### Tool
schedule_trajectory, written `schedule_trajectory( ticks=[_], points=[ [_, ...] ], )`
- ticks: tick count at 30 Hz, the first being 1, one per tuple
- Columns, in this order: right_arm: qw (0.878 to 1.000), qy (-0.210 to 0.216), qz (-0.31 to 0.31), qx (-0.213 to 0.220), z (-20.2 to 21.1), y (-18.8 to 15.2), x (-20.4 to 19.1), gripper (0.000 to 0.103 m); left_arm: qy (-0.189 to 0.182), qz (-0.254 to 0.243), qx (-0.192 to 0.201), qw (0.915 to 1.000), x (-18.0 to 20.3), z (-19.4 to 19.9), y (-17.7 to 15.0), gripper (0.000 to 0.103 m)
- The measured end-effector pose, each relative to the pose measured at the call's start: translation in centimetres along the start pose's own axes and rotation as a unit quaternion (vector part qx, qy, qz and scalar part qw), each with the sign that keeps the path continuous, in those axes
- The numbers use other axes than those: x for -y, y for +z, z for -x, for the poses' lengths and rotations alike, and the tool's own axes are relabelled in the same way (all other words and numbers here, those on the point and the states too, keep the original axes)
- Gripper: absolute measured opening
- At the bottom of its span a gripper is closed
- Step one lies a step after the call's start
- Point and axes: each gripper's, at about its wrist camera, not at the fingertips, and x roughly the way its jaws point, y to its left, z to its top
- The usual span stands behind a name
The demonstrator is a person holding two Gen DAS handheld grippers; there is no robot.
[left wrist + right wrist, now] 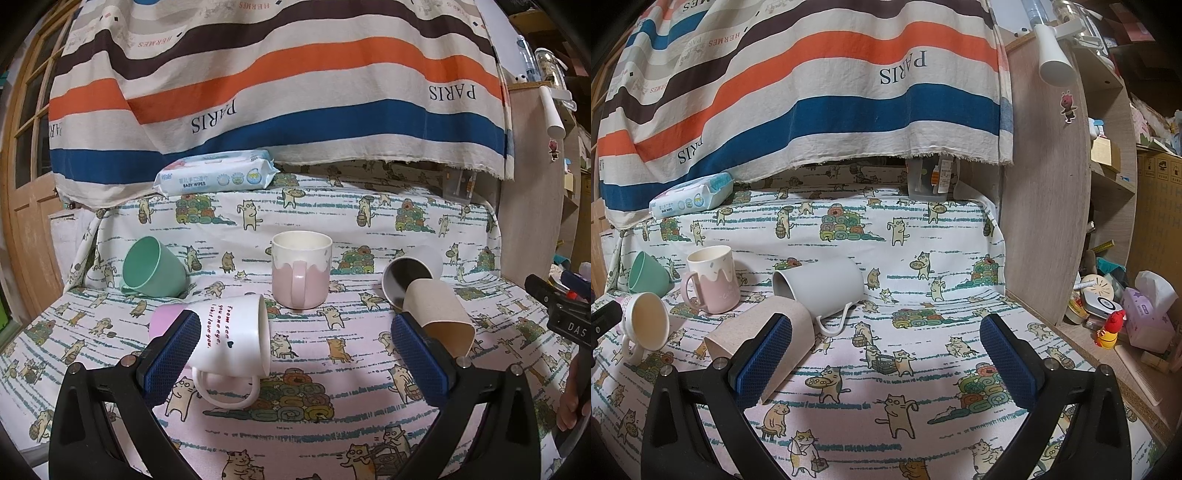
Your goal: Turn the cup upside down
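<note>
Left gripper jaws wide apart, empty, above cat-print cloth. White mug on side beside left pad. Right gripper jaws wide apart, empty; bare cloth between pads. Tan cup on side behind left pad. Farther: grey mug on side, pink mug upright, green cup tipped. Wipes pack at back edge.

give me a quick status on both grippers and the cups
Left gripper open, right gripper open, both empty. Pink mug upright, untouched; four other cups on their sides. Nothing blocking it.
</note>
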Motion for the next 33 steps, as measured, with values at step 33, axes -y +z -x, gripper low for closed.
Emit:
schedule_trajectory(
  ticks=[33],
  points=[
    [1.0,0.001,0.001,-0.003,0.01,-0.08,-0.02,0.103,0.014,0.002,0.011,0.9998,-0.04,0.44,0.19,0.103]
  ],
)
